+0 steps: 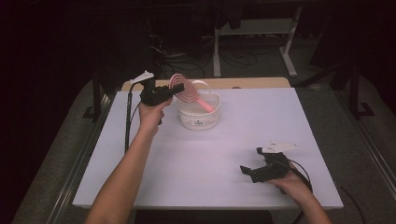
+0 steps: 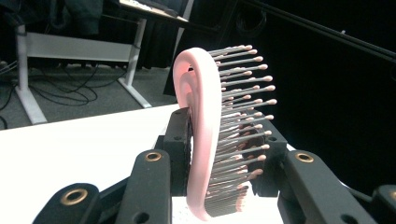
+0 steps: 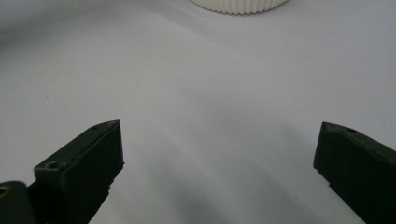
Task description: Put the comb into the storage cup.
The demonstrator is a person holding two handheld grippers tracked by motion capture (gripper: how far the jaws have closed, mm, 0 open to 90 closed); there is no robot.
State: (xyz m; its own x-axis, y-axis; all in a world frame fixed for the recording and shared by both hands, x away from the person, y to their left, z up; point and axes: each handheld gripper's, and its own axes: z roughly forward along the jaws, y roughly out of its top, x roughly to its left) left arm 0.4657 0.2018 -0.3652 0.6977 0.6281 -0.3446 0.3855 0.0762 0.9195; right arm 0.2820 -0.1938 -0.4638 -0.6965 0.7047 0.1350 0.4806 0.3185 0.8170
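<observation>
Pink hairbrush (image 1: 187, 91): clamped by its head in the left gripper (image 1: 173, 89), above the rim of the white basket (image 1: 198, 122). Handle slants away from the jaws, down and to the right into the basket; its tip rests inside, near the far right wall. Head rides higher, at the basket's left rim, level with the jaw tips.

Left gripper view: brush head (image 2: 205, 140) stands edge-on between the two black jaws, one pad on the smooth pink back, the other pressing into the bristle side. Bristles with rounded pink tips point right, across toward that jaw. Jaws pinch the head firmly. Left hand (image 1: 150, 112) holds the gripper just left of the basket, jaws pointing right; a black cable drops from it toward the table edge.

Right gripper (image 1: 247, 171): low over the white table (image 1: 196, 177), well apart from brush and basket, toward the near right corner. Jaws spread wide, nothing between them, pointing left and slightly toward the basket. Right gripper view: both jaw tips flank bare tabletop; ribbed basket base (image 3: 238, 4) sits far ahead of them at the top edge. Grey three-cornered plate sits on top of each gripper.
</observation>
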